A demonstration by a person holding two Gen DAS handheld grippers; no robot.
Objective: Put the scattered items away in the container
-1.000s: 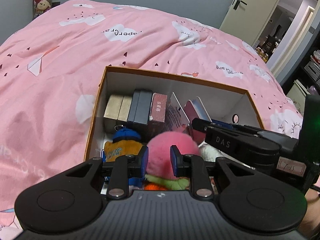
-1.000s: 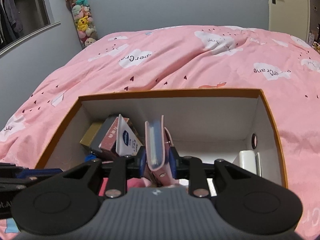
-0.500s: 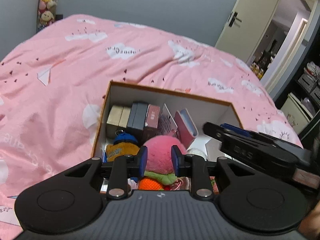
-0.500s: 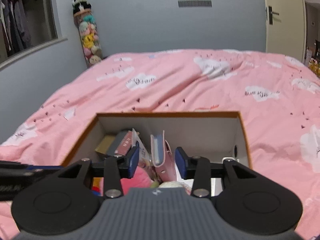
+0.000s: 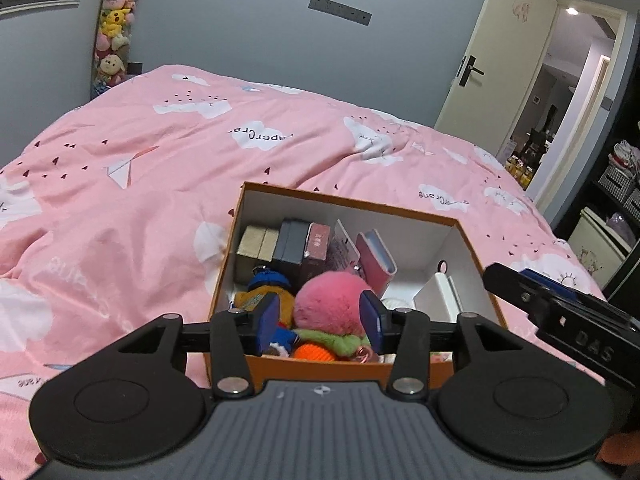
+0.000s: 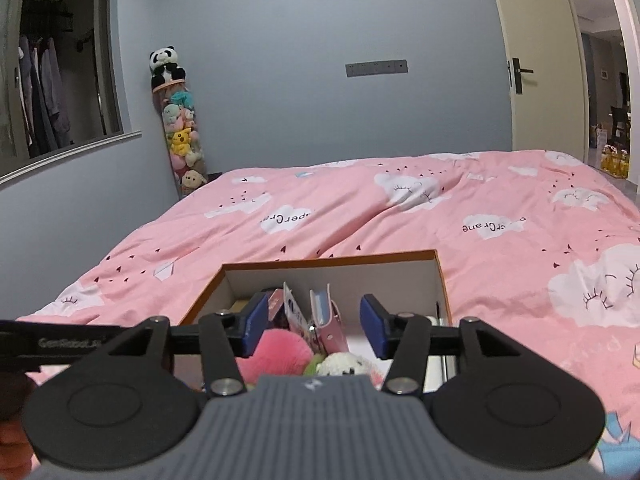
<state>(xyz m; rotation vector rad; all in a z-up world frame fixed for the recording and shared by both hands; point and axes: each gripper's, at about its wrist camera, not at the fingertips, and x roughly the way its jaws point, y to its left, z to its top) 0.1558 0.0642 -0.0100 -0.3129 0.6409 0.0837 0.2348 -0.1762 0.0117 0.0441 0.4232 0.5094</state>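
Both tools had let go: the pink plush ball [image 5: 332, 300] lay in the orange-rimmed box [image 5: 348, 202] just ahead of the left tool [image 5: 322, 322], whose jaws had just been opening and stood apart on either side of it without pressing it. The pink card holder [image 6: 326, 320] stood upright on its edge ahead of the right tool [image 6: 314, 326], whose jaws had likewise just been opening, with nothing clasped between them.

We judged the tidying nearly finished, since no loose item showed on the pink duvet [image 5: 140, 200] around the box. The risks lay in the withdrawal. The plush ball sat high on the other soft toys, near the rim closest to the left tool, so a pad brushing its fur could roll it out onto the bed. The card holder leaned only on the packets [image 5: 316, 248] beside it and could topple if the right tool clipped it. The box rested on soft bedding, so a knock against its near wall might tip or shift it. The two tools were close together, and they might collide.
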